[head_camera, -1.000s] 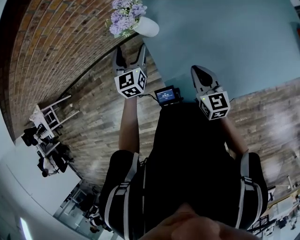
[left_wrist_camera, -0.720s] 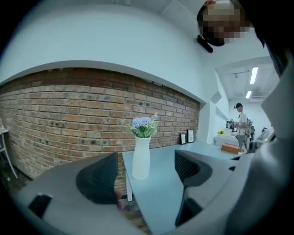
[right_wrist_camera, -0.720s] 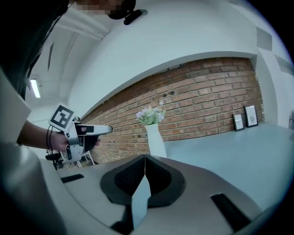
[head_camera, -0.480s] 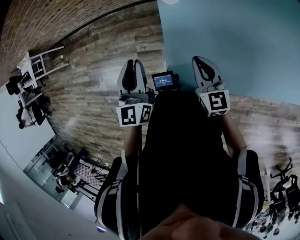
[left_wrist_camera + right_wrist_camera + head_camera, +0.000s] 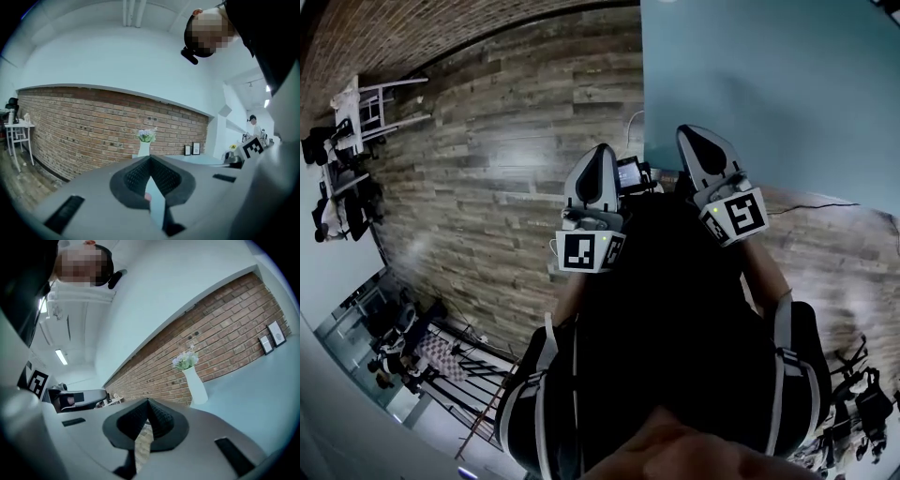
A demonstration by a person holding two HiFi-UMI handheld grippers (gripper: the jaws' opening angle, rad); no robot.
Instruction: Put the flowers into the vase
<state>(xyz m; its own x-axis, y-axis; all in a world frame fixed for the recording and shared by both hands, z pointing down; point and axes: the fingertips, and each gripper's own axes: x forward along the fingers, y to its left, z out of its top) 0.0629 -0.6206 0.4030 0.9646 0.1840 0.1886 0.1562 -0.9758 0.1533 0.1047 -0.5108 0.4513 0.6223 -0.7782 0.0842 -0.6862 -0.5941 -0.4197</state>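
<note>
A white vase (image 5: 144, 149) holding lilac flowers (image 5: 146, 135) stands on the pale blue table (image 5: 199, 161) in front of the brick wall, far ahead of both grippers. In the right gripper view the vase (image 5: 196, 386) and its flowers (image 5: 185, 360) are upright and well beyond the jaws. My left gripper (image 5: 150, 158) is held near the person's body; its jaws are closing, the tips meet and nothing is between them. My right gripper (image 5: 148, 401) has its tips together and is empty. In the head view the left gripper (image 5: 598, 155) and right gripper (image 5: 694, 136) are close to the torso, and the vase is out of frame.
The blue table (image 5: 769, 75) fills the upper right of the head view, with wooden floor (image 5: 506, 169) to its left. A small screen device (image 5: 630, 174) sits between the grippers. A white stool (image 5: 370, 103) stands far left. Picture frames (image 5: 272, 338) lean on the brick wall.
Both grippers drew back from the vase toward the body. The left jaws went from open to shut. The head view swung away, so the vase left it.
</note>
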